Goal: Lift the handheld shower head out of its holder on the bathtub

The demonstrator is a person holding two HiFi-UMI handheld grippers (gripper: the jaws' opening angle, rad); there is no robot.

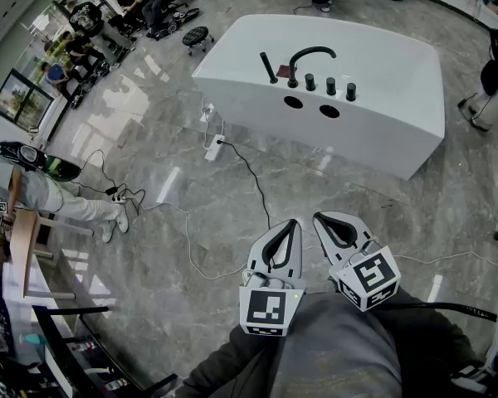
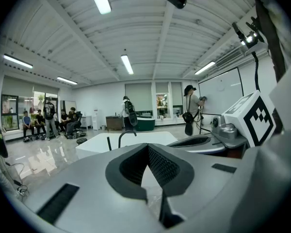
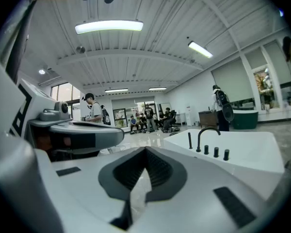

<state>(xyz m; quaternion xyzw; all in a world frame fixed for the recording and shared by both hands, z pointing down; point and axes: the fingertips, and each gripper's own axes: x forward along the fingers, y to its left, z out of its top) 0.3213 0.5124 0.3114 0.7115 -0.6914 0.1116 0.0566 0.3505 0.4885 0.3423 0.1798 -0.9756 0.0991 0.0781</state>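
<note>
closest in, at the bottom of the head view, are the person's grey sleeves (image 1: 332,355). just beyond them the left gripper (image 1: 292,224) and right gripper (image 1: 319,218) sit side by side over the floor, each with its jaws clenched together on nothing; each gripper's own view shows the dark pads meeting at the tip. past them lies grey marble floor (image 1: 149,247), crossed by a thin black cable (image 1: 257,181) and pale cords near a white power strip (image 1: 213,148). well beyond stands the white bathtub (image 1: 382,123). on its near rim the handheld shower head (image 1: 268,66), a slim black wand, leans in its holder just left of the curved black faucet (image 1: 311,55) and a row of three black knobs (image 1: 330,85). it is not yet within reach. likely trouble from here: a foot catching the cables on the way over; jaws arriving closed and nudging the wand instead of taking it; a jaw bumping the nearby spout; the thin, smooth wand slipping; or a hose, not visible here, dragging on the lift.
</note>
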